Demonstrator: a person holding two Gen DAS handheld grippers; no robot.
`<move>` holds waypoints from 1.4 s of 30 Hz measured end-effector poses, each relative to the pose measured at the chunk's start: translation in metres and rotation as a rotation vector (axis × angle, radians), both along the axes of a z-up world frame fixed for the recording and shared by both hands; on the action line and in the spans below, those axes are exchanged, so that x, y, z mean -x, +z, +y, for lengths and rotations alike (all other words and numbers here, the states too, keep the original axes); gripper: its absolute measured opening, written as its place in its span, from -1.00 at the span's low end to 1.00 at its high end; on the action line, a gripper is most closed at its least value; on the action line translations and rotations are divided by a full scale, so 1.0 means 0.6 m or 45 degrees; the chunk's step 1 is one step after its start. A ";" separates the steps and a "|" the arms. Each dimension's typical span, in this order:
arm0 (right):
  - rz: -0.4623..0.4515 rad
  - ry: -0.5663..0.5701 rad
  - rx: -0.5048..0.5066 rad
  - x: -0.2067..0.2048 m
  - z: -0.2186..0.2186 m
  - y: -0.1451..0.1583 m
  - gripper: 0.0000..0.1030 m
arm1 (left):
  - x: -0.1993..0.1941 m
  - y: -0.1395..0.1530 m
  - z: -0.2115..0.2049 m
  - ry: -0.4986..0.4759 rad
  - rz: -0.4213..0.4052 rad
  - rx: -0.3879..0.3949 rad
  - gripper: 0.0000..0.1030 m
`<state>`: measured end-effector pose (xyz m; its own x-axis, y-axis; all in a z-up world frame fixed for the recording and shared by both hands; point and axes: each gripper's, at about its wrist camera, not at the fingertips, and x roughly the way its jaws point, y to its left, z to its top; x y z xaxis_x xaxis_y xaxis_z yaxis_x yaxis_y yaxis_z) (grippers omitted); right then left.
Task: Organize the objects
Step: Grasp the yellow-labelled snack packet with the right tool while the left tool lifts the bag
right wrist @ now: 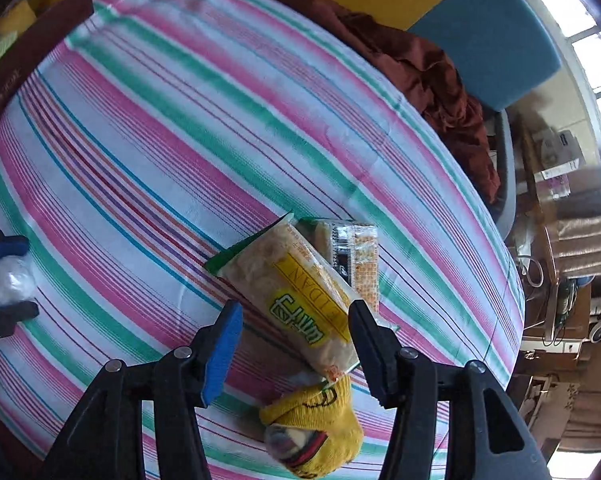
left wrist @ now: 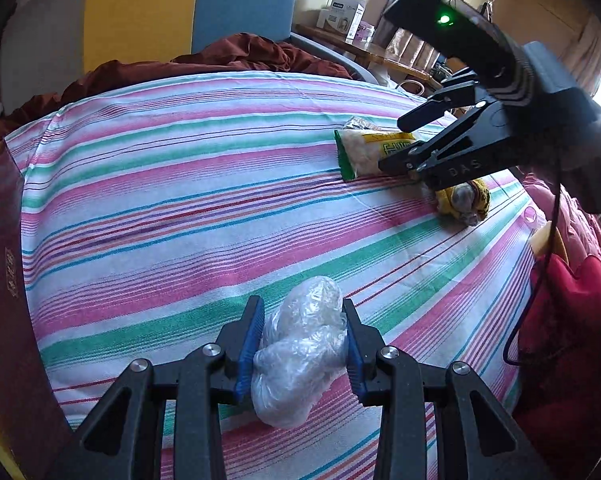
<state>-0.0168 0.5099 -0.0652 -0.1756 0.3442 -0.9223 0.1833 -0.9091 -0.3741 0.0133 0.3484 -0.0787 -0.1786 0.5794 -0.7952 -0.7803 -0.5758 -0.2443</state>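
On the striped sheet point(left wrist: 180, 200) my left gripper point(left wrist: 301, 304) is shut on a crumpled clear plastic bag point(left wrist: 300, 352), its blue pads pressing both sides. The right wrist view shows that bag point(right wrist: 4, 280) at the left edge. At the far right lies a yellow and green snack packet point(left wrist: 364, 152), and my right gripper point(left wrist: 392, 146) hovers over it, open. From its own camera the right gripper point(right wrist: 296, 306) straddles the packet point(right wrist: 284, 280); the blue left pad stands clear of it. A second small packet point(right wrist: 356, 256) lies beside it. A yellow sock point(right wrist: 320, 432) lies just below.
A dark red box point(left wrist: 4, 280) stands along the sheet's left edge. A rust-brown blanket point(left wrist: 240, 56) is heaped at the far side before yellow and blue cushions. Red and pink cloth point(left wrist: 572, 320) lies off the right edge. A cluttered side table point(left wrist: 364, 44) stands beyond.
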 end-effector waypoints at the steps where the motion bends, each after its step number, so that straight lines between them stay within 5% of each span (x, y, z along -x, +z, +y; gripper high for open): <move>1: -0.024 0.011 -0.012 0.006 0.002 -0.009 0.17 | 0.000 0.000 -0.001 0.001 -0.003 -0.005 -0.25; 5: -0.050 -0.015 -0.030 0.021 0.015 -0.030 0.23 | 0.003 -0.002 -0.004 0.002 -0.011 -0.020 -0.24; 9: 0.033 -0.107 0.062 0.016 0.020 -0.015 -0.24 | 0.002 -0.005 -0.005 0.007 -0.004 -0.033 -0.24; 22: 0.299 -0.387 0.493 -0.019 -0.072 -0.008 -0.26 | -0.028 0.006 -0.030 0.037 0.042 0.021 -0.28; 28: 0.369 -0.427 0.544 -0.029 -0.068 -0.010 -0.25 | -0.044 0.025 -0.087 0.070 0.074 0.033 -0.28; 36: 0.393 -0.384 0.452 -0.027 -0.086 -0.014 -0.25 | -0.057 0.094 -0.141 0.106 0.141 -0.063 -0.28; 42: 0.401 -0.373 0.411 -0.021 -0.097 -0.019 -0.26 | -0.016 0.150 -0.210 0.251 0.141 -0.147 -0.28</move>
